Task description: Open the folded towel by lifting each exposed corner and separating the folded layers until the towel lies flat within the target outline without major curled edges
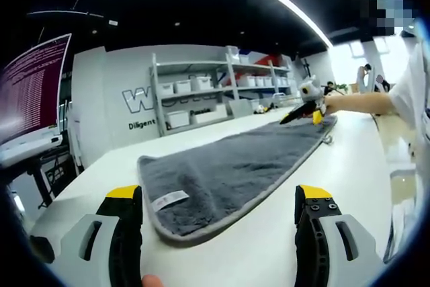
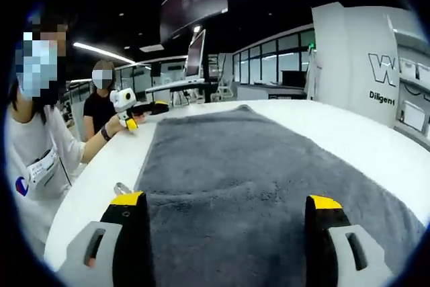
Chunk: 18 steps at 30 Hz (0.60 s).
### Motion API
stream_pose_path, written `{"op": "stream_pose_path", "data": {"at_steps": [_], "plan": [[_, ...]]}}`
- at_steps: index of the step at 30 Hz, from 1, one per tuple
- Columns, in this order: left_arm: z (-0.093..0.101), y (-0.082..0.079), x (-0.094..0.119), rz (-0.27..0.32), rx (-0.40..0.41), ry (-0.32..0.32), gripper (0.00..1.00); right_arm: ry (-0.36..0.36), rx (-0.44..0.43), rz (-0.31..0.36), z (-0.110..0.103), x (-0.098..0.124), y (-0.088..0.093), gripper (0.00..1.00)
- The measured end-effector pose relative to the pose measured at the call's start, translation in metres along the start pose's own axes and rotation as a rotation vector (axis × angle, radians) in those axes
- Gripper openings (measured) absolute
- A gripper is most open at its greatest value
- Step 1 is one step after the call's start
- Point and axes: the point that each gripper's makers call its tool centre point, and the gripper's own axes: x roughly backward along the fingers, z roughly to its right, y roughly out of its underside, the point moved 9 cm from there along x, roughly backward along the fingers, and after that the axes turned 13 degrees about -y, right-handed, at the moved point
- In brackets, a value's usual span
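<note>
The grey towel [image 1: 235, 166] lies spread across the middle of the white surface [image 1: 349, 166]. The left hand-held gripper [image 1: 218, 216] at the bottom has its jaws spread, apart from the towel's near edge. The right hand-held gripper [image 2: 225, 223], at the bottom of its view, is spread above the towel.

The towel [image 1: 235, 166] was plain dark grey with a paler grey edging and a small white label [image 1: 168, 200] near its closest corner, and it lay on a white table [image 1: 269, 247]. Both grippers [image 1: 218, 223] [image 2: 227, 230] had black jaws tipped with yellow on light grey bodies. Beyond the towel, white bins sat on grey shelves [image 1: 201, 92] against a white wall with dark lettering.
</note>
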Motion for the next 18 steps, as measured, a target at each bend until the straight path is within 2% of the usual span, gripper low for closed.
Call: {"op": "stream_pose_path", "data": {"at_steps": [8, 13, 18], "plan": [[0.0, 0.0, 0.0, 0.001, 0.0, -0.002, 0.92, 0.043, -0.032, -0.076, 0.006, 0.009, 0.025, 1.0], [0.001, 0.001, 0.0, -0.004, -0.002, -0.003, 0.92, 0.048, -0.052, -0.027, 0.012, 0.019, 0.029, 1.0], [0.001, 0.001, 0.001, -0.002, 0.0, -0.004, 0.92, 0.053, -0.052, -0.03, 0.012, 0.026, 0.03, 1.0]]}}
